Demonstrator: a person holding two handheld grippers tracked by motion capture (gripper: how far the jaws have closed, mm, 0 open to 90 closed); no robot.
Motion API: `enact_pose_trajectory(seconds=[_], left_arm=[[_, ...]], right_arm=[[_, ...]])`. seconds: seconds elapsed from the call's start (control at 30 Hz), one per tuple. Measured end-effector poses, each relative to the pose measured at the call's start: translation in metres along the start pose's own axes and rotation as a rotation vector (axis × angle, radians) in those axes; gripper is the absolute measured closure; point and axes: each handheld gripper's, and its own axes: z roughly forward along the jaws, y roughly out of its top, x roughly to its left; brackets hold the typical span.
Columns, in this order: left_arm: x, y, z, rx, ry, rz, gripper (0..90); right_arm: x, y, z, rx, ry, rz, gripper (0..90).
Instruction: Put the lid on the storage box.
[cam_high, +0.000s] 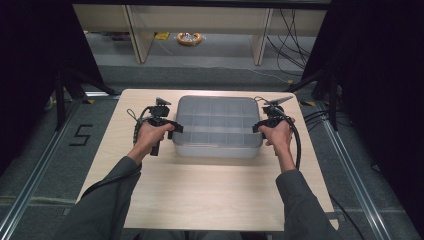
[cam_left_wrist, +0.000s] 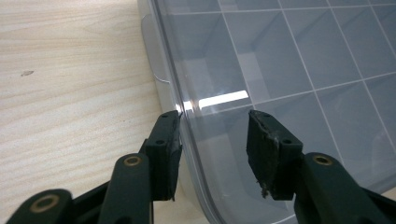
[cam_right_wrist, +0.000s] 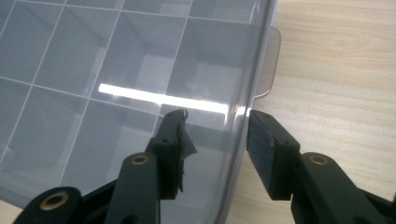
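A clear grey plastic organiser box (cam_high: 217, 126) with a closed lid and a grid of compartments sits in the middle of the wooden table (cam_high: 200, 195). My left gripper (cam_high: 172, 127) is at the box's left side, open, with its jaws astride the lid's edge (cam_left_wrist: 180, 112). My right gripper (cam_high: 259, 126) is at the right side, open too, straddling the lid rim (cam_right_wrist: 243, 121) just below a side latch tab (cam_right_wrist: 268, 65). The compartments I can see through the lid (cam_left_wrist: 289, 60) look empty.
Pale wooden table legs (cam_high: 137, 35) stand behind on the grey floor, with a yellow coil (cam_high: 189, 38) under them. Black cables (cam_high: 292, 37) run at the back right. Dark curtains flank both sides. A floor mark "5" (cam_high: 80, 135) lies left of the table.
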Motion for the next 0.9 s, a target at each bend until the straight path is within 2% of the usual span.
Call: enact_pose_trajectory(seconds=[0.1, 0.13, 0.2, 0.23, 0.3, 0.33, 0.47, 0.5, 0.53, 0.67, 0.73, 0.77, 0.8, 0.83, 0.87, 0.9], left_arm=[[-0.001, -0.001, -0.004, -0.016, -0.006, 0.0, 51.6], [0.0, -0.002, -0.006, -0.021, -0.006, 0.008, 50.7], [0.001, -0.003, -0.011, -0.032, -0.004, 0.026, 50.2], [0.001, -0.004, -0.013, -0.035, -0.009, 0.018, 50.2], [0.005, -0.007, -0.018, -0.036, -0.02, 0.03, 50.2], [0.007, -0.009, -0.023, -0.045, -0.025, 0.022, 50.5], [0.011, -0.011, -0.028, -0.048, -0.028, 0.02, 50.8], [0.013, -0.012, -0.029, -0.05, -0.032, 0.022, 50.8], [0.013, -0.013, -0.03, -0.044, -0.033, 0.017, 51.0], [0.016, -0.015, -0.031, -0.046, -0.044, 0.022, 51.0], [0.015, -0.018, -0.032, -0.053, -0.048, 0.018, 51.0], [0.016, -0.019, -0.033, -0.055, -0.052, 0.019, 50.9], [0.016, -0.02, -0.034, -0.055, -0.059, 0.026, 50.3], [0.015, -0.022, -0.034, -0.063, -0.059, 0.022, 49.5], [0.015, -0.023, -0.035, -0.066, -0.059, 0.027, 48.9], [0.015, -0.024, -0.036, -0.061, -0.062, 0.037, 48.7]], right_arm=[[-0.001, -0.002, -0.004, -0.003, 0.011, -0.001, 57.2], [-0.005, -0.002, -0.005, -0.021, -0.002, -0.039, 56.5], [-0.006, -0.005, -0.012, -0.036, 0.025, -0.016, 55.4], [-0.006, -0.005, -0.012, -0.036, 0.025, -0.016, 55.4], [-0.009, -0.008, -0.016, -0.044, 0.031, -0.034, 54.9], [-0.011, -0.009, -0.019, -0.053, 0.051, -0.013, 54.7], [-0.013, -0.013, -0.022, -0.065, 0.058, -0.011, 54.4], [-0.01, -0.015, -0.024, -0.048, 0.074, 0.039, 54.1], [-0.015, -0.016, -0.023, -0.069, 0.074, -0.023, 54.1], [-0.013, -0.018, -0.025, -0.071, 0.078, -0.001, 52.4], [-0.015, -0.019, -0.024, -0.086, 0.092, -0.025, 49.3], [-0.01, -0.02, -0.026, -0.072, 0.094, 0.031, 48.2], [-0.012, -0.02, -0.026, -0.083, 0.09, -0.008, 47.5], [-0.013, -0.02, -0.027, -0.097, 0.093, -0.028, 46.0], [-0.011, -0.021, -0.028, -0.104, 0.082, -0.018, 44.2], [-0.013, -0.022, -0.029, -0.103, 0.076, -0.048, 43.0]])
